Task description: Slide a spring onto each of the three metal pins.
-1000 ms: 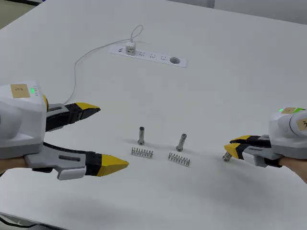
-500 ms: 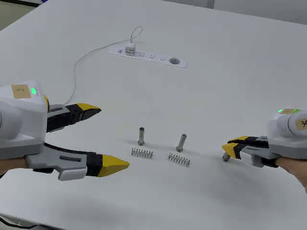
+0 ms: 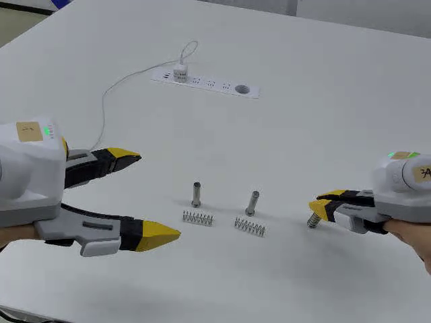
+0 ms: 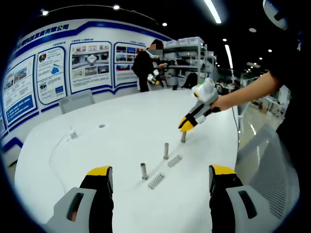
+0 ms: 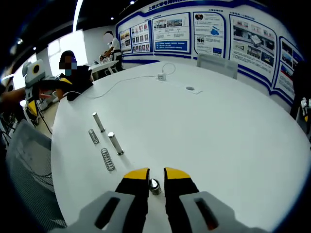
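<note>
Yellow tips flung wide on the left gripper: it hangs over the near left part of the white table, jaws at a big gape with nothing between them. Its own view agrees, the two tips standing far apart with the row of parts lying beyond them.

Over to the right gripper. It sits low, nearly flat to the table, jaws pinched down to a narrow slot on the third pin at the right end of the row. In the right gripper view the pin's round head sits squarely between the two yellow tips, so it has that pin in its grip. The head view shows coils wrapped round the shaft below the tips, which looks like a spring riding on it.

At the centre of the table, the left pin and the middle pin both stand upright, apart from each other, with bare shafts. Just in front of each, on the person's side, a loose coil lies flat. The left spring lies before the left pin and the right spring before the middle pin, each near its pin but not touching it.

On the far side lies a white power strip with a charger plug seated in it, and a white cable curls away toward the left. In the left gripper view, a person stands beyond the table, in front of wall posters.
</note>
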A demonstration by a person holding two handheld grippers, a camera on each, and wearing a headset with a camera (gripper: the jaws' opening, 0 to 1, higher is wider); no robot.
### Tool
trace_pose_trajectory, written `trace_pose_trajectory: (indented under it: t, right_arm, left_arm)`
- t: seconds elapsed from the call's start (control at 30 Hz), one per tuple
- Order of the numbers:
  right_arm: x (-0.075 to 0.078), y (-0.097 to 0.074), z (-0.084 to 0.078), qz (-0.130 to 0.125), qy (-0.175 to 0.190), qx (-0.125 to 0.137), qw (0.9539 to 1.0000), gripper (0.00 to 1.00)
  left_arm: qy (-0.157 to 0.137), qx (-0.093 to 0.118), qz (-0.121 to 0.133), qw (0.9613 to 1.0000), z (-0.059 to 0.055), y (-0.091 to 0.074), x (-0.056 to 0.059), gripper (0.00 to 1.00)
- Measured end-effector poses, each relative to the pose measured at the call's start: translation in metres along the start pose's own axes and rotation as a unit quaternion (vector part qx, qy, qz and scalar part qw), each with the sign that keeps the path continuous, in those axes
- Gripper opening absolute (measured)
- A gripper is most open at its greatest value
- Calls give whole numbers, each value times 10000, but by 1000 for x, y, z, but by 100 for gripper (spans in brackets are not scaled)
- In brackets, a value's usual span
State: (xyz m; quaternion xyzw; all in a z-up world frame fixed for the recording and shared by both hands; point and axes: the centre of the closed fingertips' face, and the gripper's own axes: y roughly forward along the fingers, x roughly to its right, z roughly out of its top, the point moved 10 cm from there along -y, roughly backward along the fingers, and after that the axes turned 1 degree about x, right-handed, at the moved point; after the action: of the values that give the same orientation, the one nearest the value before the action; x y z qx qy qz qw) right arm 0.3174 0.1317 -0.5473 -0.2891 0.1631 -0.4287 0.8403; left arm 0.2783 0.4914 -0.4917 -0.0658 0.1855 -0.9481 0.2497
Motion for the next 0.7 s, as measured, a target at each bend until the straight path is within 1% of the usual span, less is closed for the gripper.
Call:
trace_pose_trajectory:
  t: [0.1,0.2,0.3,0.37,0.43,0.53,0.57,0.6,0.7]
  right_arm:
    - [3,-7,7,-75,-46,142,9999,15]
    - [4,-14,16,-117,1,340,9994,16]
    - [2,-20,24,-119,-43,482,9988,17]
    - [-3,-22,29,-78,-85,572,9983,17]
    - [-10,-24,34,68,-242,674,9974,17]
    - [-23,-22,38,297,-466,710,9959,18]
    - [-29,-21,39,391,-681,698,9945,19]
    - [-30,-19,39,411,-784,684,9937,19]
    - [-39,-13,38,516,-852,655,9929,19]
  left_arm:
    - [22,0,1,10000,2,1,0,83]
    - [47,21,2,10000,5,2,0,83]
    - [78,38,-7,10000,8,4,0,83]
    - [110,44,-15,9999,10,5,0,84]
    - [116,64,-29,9999,11,6,0,84]
    - [158,31,-42,9999,12,7,-1,84]
    - [170,32,-46,9998,12,7,0,84]
    - [173,38,-46,9998,13,7,0,84]
    - [164,73,-49,9998,14,7,0,84]
